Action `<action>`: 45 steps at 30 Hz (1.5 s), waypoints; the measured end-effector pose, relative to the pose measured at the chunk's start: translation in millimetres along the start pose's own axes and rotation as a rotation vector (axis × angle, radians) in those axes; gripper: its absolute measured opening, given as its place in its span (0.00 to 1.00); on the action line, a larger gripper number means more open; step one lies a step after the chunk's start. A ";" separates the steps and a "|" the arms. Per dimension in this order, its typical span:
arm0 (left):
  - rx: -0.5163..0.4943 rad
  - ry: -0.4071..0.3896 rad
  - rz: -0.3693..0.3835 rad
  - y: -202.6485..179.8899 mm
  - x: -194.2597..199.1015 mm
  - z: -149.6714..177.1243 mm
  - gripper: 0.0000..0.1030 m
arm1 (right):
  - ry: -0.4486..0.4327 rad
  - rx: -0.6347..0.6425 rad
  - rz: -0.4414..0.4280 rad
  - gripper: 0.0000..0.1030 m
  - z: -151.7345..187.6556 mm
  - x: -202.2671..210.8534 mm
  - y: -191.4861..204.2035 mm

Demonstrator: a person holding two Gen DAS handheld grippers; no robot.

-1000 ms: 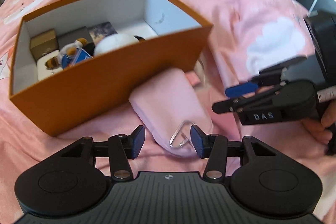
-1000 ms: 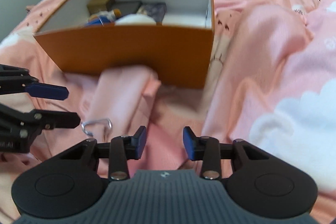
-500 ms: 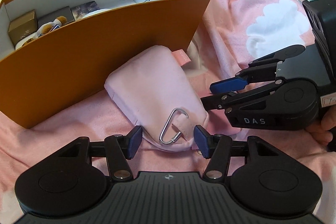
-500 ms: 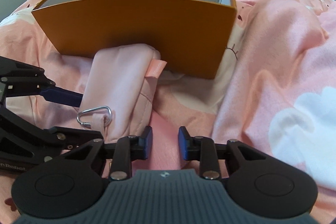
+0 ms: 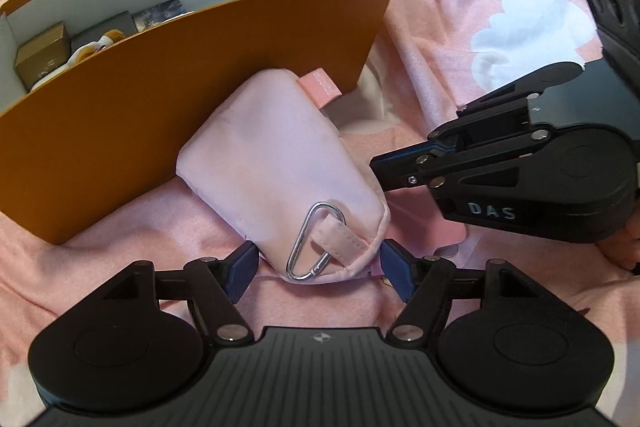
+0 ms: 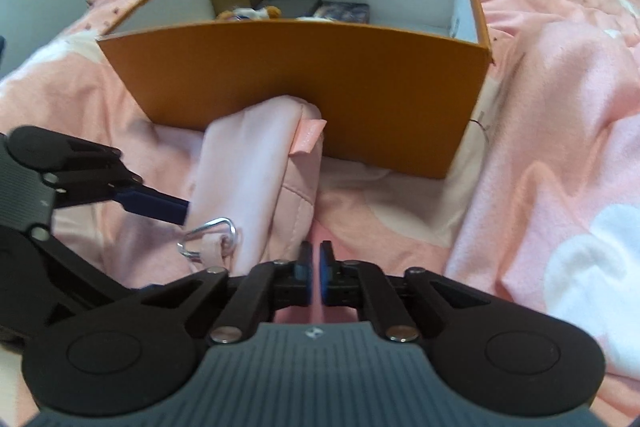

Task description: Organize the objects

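Note:
A pale pink fabric pouch [image 5: 276, 167] with a silver carabiner [image 5: 314, 247] lies on the pink bedspread against the front wall of an orange cardboard box [image 5: 192, 75]. My left gripper [image 5: 318, 269] is open, its blue pads on either side of the pouch's near end. My right gripper [image 6: 315, 275] is shut on nothing, just right of the pouch [image 6: 256, 179]; it also shows in the left wrist view [image 5: 404, 163]. The box [image 6: 304, 75] holds several small items.
The pink bedspread [image 6: 560, 131] with white cloud prints is rumpled around the box. A small gold box [image 5: 40, 53] and a plush toy [image 6: 248, 13] lie inside the orange box. A grey wall runs behind the bed.
My left gripper has moved forward so its pads now straddle the pouch's end. My right gripper has closed from open to shut and come nearer the pouch.

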State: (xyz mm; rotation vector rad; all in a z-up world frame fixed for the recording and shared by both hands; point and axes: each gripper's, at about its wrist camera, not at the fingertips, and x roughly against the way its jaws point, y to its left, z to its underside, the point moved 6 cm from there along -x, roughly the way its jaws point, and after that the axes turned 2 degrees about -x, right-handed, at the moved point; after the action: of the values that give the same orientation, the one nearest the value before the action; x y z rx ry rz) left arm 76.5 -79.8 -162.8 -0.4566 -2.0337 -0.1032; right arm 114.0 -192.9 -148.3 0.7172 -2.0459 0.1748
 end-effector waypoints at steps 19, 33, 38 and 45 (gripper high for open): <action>0.226 -0.024 0.001 30.5 33.1 9.5 0.74 | -0.049 -0.001 -0.158 0.03 -19.9 14.6 27.1; 0.311 0.012 -0.077 52.1 63.5 35.1 0.74 | 0.063 0.028 0.005 0.13 -9.5 -2.3 22.7; 0.231 0.004 -0.120 43.0 64.3 36.1 0.78 | 0.091 0.092 0.028 0.36 1.1 0.5 23.8; -0.032 -0.025 -0.226 9.4 59.4 31.2 0.82 | 0.159 0.310 0.065 0.56 19.6 -6.6 40.3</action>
State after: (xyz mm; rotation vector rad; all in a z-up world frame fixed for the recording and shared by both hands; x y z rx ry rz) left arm 28.8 -46.5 -127.9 -0.2470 -2.1049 -0.2690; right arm 79.9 -164.7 -158.5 0.7984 -1.9099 0.5779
